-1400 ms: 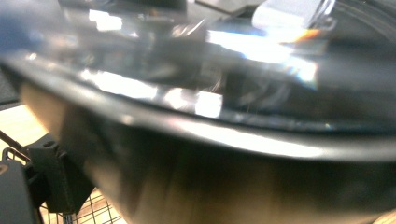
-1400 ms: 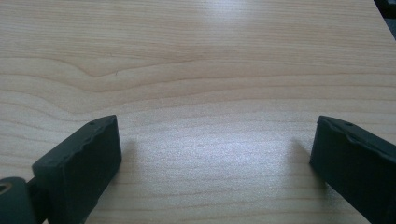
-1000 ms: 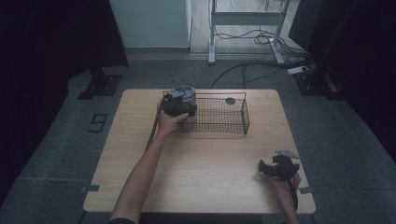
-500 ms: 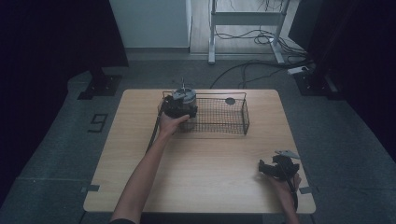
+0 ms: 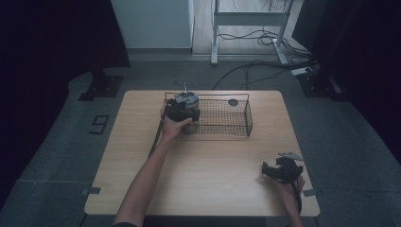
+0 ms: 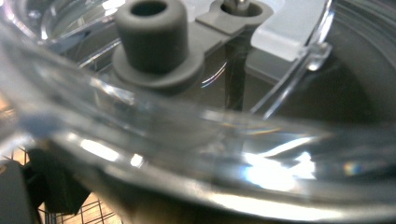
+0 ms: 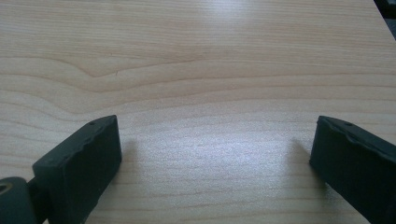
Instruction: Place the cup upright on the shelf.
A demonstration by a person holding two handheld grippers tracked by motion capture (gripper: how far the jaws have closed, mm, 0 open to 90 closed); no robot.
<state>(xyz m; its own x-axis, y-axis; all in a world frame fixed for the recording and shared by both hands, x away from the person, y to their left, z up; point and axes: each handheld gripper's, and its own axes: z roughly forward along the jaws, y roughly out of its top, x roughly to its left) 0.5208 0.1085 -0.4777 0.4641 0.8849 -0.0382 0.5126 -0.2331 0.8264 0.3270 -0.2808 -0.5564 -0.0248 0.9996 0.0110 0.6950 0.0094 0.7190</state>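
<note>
Our left hand-held gripper (image 5: 182, 109) sits at the wire basket's (image 5: 227, 118) left end, upper centre of the high view, barely moved over the last second; we cannot tell its jaw state. Its view shows a clear lid (image 6: 196, 140) close up. Right hand-held gripper (image 7: 210, 158) gapes open over bare counter (image 7: 196, 56).

wooden table (image 5: 208, 165), small dark disc (image 5: 233, 102)

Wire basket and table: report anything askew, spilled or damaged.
Nothing stands out. The wire basket sits square on the table, the left gripper at its left end; no spill or damage shows.
</note>
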